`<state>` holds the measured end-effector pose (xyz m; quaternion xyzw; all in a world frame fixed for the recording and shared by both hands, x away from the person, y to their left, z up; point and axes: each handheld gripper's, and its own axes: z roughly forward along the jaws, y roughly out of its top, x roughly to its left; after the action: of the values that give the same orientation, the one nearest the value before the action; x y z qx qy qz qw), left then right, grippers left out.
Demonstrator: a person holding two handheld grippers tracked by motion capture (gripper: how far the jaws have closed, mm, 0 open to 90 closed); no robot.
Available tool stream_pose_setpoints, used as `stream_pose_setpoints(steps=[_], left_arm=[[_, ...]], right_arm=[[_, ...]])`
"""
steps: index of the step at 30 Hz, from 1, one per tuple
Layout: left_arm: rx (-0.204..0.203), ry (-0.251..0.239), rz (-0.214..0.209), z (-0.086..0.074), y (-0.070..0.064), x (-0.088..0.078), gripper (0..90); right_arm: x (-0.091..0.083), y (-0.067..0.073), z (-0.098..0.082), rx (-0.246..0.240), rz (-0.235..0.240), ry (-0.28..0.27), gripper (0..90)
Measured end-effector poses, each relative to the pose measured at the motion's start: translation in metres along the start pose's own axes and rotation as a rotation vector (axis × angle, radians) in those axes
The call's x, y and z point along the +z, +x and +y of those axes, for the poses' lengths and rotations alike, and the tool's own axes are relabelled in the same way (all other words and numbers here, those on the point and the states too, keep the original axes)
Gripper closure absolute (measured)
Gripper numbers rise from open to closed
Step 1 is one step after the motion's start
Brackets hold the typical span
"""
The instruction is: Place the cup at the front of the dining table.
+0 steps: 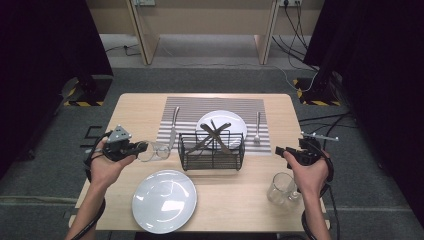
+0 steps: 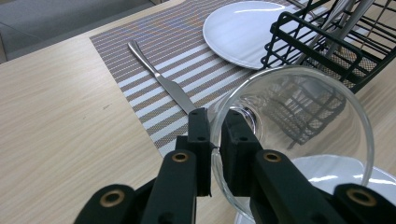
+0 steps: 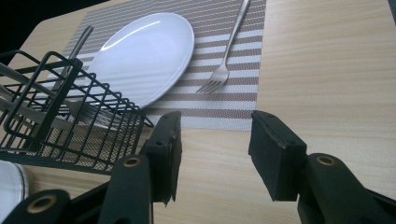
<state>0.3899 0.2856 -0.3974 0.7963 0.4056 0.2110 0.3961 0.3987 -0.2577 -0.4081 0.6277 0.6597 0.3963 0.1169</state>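
Note:
My left gripper (image 1: 141, 147) (image 2: 214, 140) is shut on the rim of a clear drinking glass (image 1: 154, 151) (image 2: 299, 135), which it holds on its side just left of the black wire basket (image 1: 212, 150) (image 2: 322, 44). At the table's right edge my right gripper (image 1: 280, 151) (image 3: 212, 149) stands open with only bare wood between its jaws. On the striped placemat (image 1: 186, 111) (image 3: 224, 100) lie a knife (image 1: 173, 126) (image 2: 163, 79), a white plate (image 1: 237, 122) (image 3: 144, 53) and a fork (image 1: 257, 127) (image 3: 226, 56).
Several utensils stick up out of the basket. A second white plate (image 1: 164, 201) lies near the front edge, and an upright glass (image 1: 281, 188) stands at the front right beside my right hand. Bare wood shows at the table's far left and right.

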Motion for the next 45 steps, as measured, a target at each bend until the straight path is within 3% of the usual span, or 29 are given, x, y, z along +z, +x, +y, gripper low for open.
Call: stream_pose_setpoints(steps=[45], left_arm=[[-0.024,0.009,0.020,0.003,0.007,0.016,82.6]], right_arm=[[0.002,0.000,-0.001,0.004,0.000,0.007,53.6]])
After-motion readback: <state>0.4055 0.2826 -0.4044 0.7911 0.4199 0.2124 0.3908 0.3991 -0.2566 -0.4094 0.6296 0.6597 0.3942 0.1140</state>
